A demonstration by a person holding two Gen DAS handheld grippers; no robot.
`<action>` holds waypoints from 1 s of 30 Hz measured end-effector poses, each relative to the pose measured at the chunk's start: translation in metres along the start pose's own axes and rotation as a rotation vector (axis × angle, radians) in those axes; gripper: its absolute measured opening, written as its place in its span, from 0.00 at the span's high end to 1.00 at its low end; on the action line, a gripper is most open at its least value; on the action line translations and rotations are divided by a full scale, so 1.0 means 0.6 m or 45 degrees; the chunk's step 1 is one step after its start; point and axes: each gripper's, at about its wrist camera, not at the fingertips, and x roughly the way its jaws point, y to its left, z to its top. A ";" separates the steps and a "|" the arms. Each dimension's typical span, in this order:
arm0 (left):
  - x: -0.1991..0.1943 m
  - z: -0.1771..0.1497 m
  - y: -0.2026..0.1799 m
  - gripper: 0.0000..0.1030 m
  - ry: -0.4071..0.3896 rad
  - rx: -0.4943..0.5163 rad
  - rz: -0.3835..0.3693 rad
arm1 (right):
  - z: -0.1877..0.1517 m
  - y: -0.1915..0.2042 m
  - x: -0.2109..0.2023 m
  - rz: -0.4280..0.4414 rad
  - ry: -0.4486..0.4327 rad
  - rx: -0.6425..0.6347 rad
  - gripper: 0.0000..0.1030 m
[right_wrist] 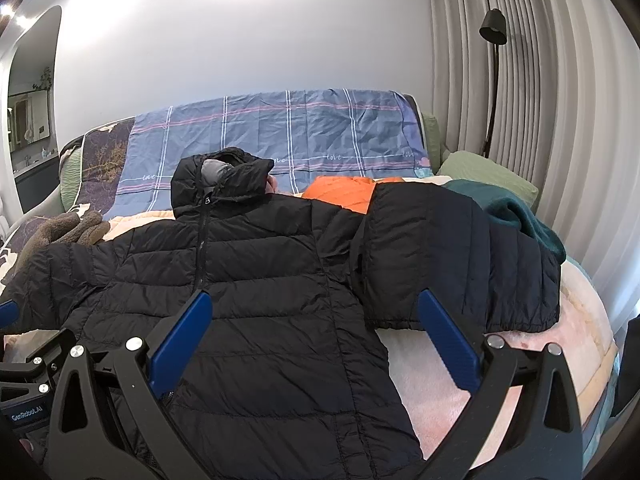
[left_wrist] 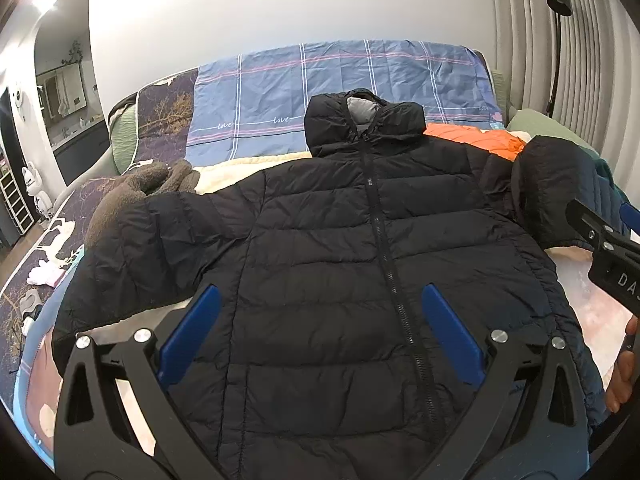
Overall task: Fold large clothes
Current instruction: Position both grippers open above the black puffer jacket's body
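black puffer jacket (left_wrist: 340,240) flat on pink blanket (right_wrist: 440,392), grey curtain (right_wrist: 540,120) beside

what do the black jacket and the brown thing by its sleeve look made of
Black jacket: looks like thin nylon or polyester shell over padding, going by the slight sheen and puffy stitched channels. Brown thing: looks like fleece or plush, matte and fuzzy; the exact fibre cannot be told.

A blue plaid sheet (left_wrist: 340,80) drapes the bed's head end. A black floor lamp (right_wrist: 494,40) stands against pale pleated curtains (right_wrist: 520,100) at the bed's far right corner. A green pillow (right_wrist: 488,178) lies beneath it. A white figurine (left_wrist: 34,184) stands left.
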 end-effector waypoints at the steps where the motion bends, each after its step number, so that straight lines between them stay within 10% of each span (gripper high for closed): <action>1: 0.000 0.000 0.000 0.02 0.001 -0.001 0.000 | 0.000 0.001 0.000 0.000 -0.003 -0.004 0.01; 30: 0.011 -0.003 0.010 0.10 0.038 -0.053 -0.053 | -0.002 0.004 -0.004 0.013 -0.041 -0.019 0.13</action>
